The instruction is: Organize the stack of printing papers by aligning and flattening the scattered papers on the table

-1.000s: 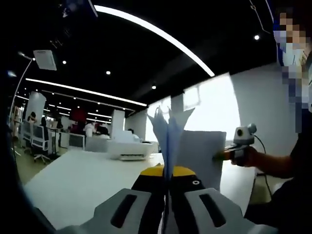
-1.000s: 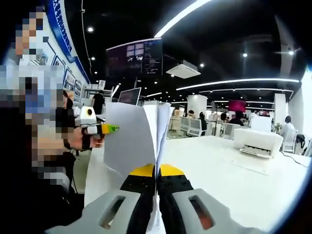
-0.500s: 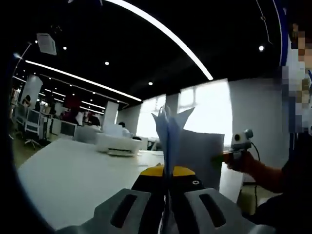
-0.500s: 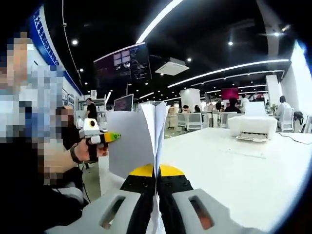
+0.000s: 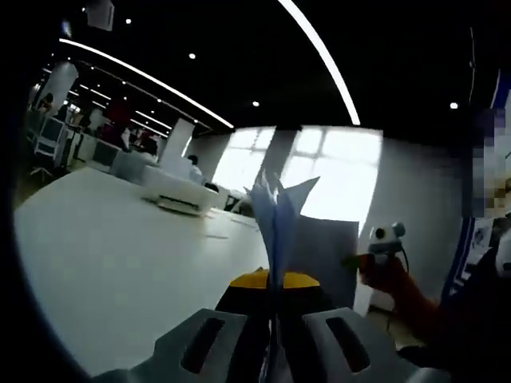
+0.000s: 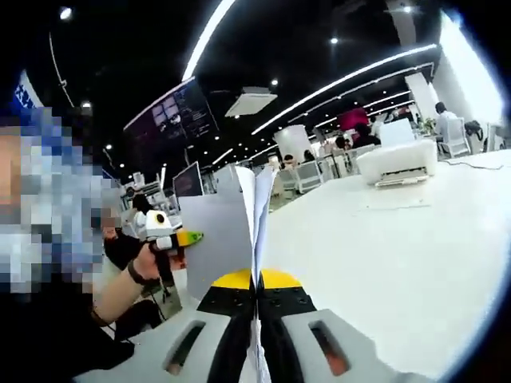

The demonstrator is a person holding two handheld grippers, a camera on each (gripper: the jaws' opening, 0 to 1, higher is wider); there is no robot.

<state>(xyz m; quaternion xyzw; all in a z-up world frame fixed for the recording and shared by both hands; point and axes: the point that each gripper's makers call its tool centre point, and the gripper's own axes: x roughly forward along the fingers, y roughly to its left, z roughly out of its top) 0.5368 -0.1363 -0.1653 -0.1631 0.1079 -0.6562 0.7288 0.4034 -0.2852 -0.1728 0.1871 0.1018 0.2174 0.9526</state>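
Observation:
A stack of white printing papers (image 5: 279, 227) stands on edge, held up over the white table (image 5: 104, 255). My left gripper (image 5: 274, 281) is shut on its near edge, and the sheets fan apart at the top. At the far edge of the stack, my right gripper (image 5: 359, 260) shows in a person's hand. In the right gripper view the same papers (image 6: 235, 231) rise from my right gripper (image 6: 256, 279), which is shut on them. My left gripper (image 6: 188, 238) grips the opposite edge there.
A white printer (image 5: 177, 194) sits far back on the table, also seen as the printer (image 6: 395, 162) in the right gripper view. Wide bare tabletop (image 6: 399, 247) spreads beside the papers. A person (image 6: 72, 319) stands close by. Office chairs and people fill the background.
Both views have tilted and swung, so the cameras moved with the hands. The papers stay clamped between both grippers in the same hold.

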